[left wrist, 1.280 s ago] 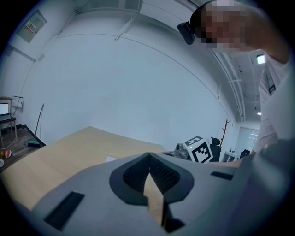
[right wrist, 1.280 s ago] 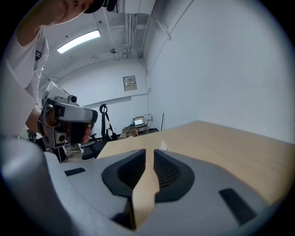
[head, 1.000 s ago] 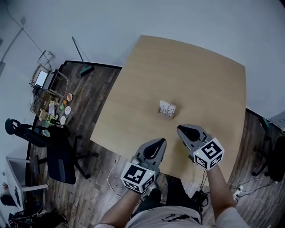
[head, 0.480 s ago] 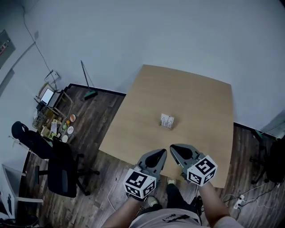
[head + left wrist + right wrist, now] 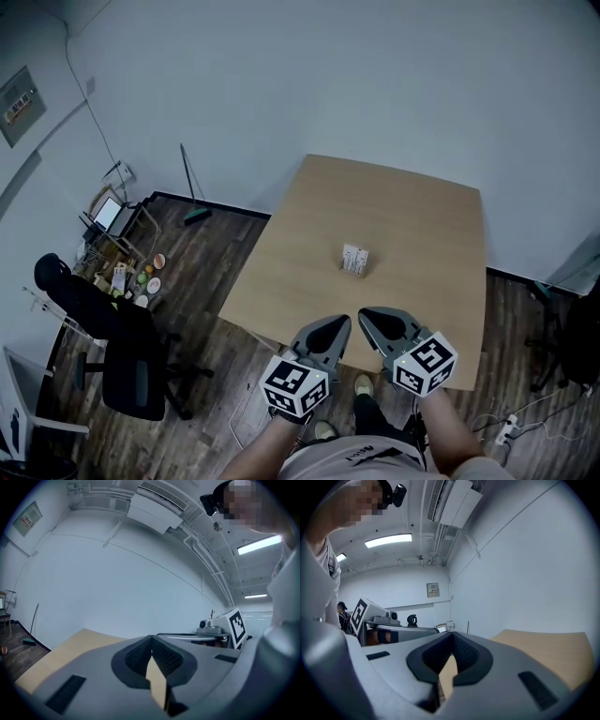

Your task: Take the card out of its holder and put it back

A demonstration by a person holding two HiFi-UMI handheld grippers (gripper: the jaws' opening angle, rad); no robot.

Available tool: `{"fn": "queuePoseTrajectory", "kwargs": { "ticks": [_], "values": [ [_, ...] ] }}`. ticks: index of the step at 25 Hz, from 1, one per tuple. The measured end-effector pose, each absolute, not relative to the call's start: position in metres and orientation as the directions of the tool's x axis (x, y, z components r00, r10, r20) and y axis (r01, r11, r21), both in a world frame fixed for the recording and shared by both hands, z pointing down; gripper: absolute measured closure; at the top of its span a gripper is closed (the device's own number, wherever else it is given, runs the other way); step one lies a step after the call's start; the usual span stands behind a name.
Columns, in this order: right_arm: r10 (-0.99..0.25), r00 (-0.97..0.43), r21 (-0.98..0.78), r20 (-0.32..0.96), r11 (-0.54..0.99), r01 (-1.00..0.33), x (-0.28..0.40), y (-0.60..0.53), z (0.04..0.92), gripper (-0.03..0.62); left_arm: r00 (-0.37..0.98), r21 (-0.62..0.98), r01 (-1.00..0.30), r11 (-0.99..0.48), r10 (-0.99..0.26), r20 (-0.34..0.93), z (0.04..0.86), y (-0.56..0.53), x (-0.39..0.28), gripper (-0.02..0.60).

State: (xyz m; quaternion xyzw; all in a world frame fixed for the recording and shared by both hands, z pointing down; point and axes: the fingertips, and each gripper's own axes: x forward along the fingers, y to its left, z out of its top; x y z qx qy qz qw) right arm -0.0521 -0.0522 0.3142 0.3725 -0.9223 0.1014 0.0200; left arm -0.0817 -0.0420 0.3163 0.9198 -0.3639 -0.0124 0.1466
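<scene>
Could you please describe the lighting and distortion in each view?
Head view: even, soft light; fisheye bows the table edges, and the card holder is too small to read. Left gripper view: dark round vignette, a bright ceiling light upper right. Right gripper view: same vignette, a glaring ceiling strip upper left.

Our right hand-held gripper (image 5: 452, 639), jaws closed tip to tip, nothing between them, tan counter (image 5: 543, 648) beyond, white wall (image 5: 525, 564) behind, ceiling light (image 5: 389, 540) overhead.

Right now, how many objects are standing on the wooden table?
1: the card holder, card in it, near the middle of the table. The left gripper and right gripper are held by its near edge, both shut and empty.
</scene>
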Motion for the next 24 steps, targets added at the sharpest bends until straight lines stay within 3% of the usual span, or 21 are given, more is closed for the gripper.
{"fn": "queuePoseTrajectory", "kwargs": {
  "ticks": [24],
  "values": [
    [-0.679, -0.726, -0.169, 0.107, 0.708, -0.686, -0.048, -0.058, 0.31, 0.582, 0.725, 0.268, -0.676, -0.687, -0.684, 0.077, 0.311, -0.051, -0.079, 0.569]
  ]
}}
